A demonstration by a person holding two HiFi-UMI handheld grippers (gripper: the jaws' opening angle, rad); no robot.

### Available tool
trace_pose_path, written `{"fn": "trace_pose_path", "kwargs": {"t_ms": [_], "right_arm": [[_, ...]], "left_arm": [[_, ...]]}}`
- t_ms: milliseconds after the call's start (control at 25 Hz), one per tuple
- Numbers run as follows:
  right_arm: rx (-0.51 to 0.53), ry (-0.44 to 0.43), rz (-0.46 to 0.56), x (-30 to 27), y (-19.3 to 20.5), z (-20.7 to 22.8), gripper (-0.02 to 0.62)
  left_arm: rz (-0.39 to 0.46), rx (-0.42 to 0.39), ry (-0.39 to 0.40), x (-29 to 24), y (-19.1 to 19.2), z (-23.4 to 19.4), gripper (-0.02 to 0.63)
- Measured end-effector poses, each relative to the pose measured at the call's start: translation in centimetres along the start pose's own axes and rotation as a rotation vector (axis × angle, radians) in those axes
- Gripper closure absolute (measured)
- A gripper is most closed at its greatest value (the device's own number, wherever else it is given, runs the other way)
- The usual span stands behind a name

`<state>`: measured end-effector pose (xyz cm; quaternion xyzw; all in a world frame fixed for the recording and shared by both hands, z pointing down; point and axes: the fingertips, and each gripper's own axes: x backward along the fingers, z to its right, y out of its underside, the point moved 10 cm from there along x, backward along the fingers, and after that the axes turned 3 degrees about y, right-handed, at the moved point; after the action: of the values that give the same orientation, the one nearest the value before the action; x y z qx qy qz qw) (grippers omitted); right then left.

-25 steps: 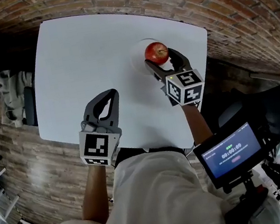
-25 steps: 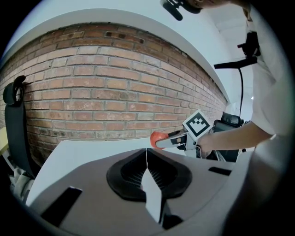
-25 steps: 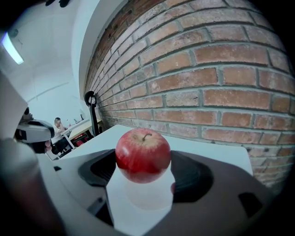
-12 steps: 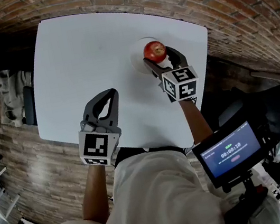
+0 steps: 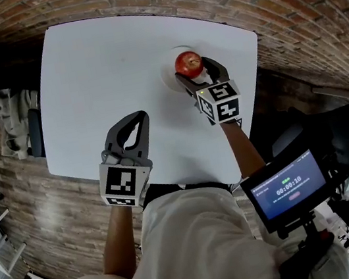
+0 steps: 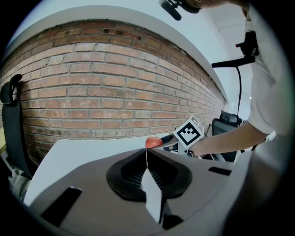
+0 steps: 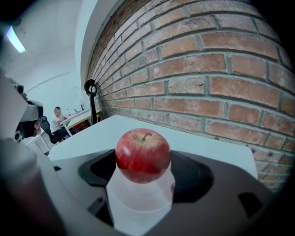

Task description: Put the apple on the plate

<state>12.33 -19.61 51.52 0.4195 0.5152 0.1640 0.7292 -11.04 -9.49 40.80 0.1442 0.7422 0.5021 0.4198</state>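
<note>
A red apple (image 5: 188,63) sits between the jaws of my right gripper (image 5: 194,69), which is shut on it, over a white plate (image 5: 168,76) near the far right of the white table (image 5: 100,61). The right gripper view has the apple (image 7: 143,155) filling the gap, with the pale plate (image 7: 138,200) beneath it; whether the two touch I cannot tell. My left gripper (image 5: 136,119) rests near the table's front edge, shut with nothing between its jaws. From the left gripper view (image 6: 147,156), the apple (image 6: 152,142) is small in the distance.
A brick wall (image 5: 285,9) runs close behind the table's far and right edges. A screen on a stand (image 5: 289,187) is at my right side. White equipment (image 5: 17,120) stands beyond the table's left edge.
My right gripper has carried the apple a little to the left and farther away, over the plate. The left gripper has stayed put.
</note>
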Motion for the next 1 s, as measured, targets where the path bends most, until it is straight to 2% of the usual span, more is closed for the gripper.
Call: {"fn": "trace_pose_path", "kwargs": {"t_ms": [1000], "right_arm": [[0.042, 0.012, -0.043, -1.7, 1.0, 0.1, 0.229]], "left_arm": [[-0.017, 0.001, 0.018, -0.7, 0.5, 0.2, 0.598]]}}
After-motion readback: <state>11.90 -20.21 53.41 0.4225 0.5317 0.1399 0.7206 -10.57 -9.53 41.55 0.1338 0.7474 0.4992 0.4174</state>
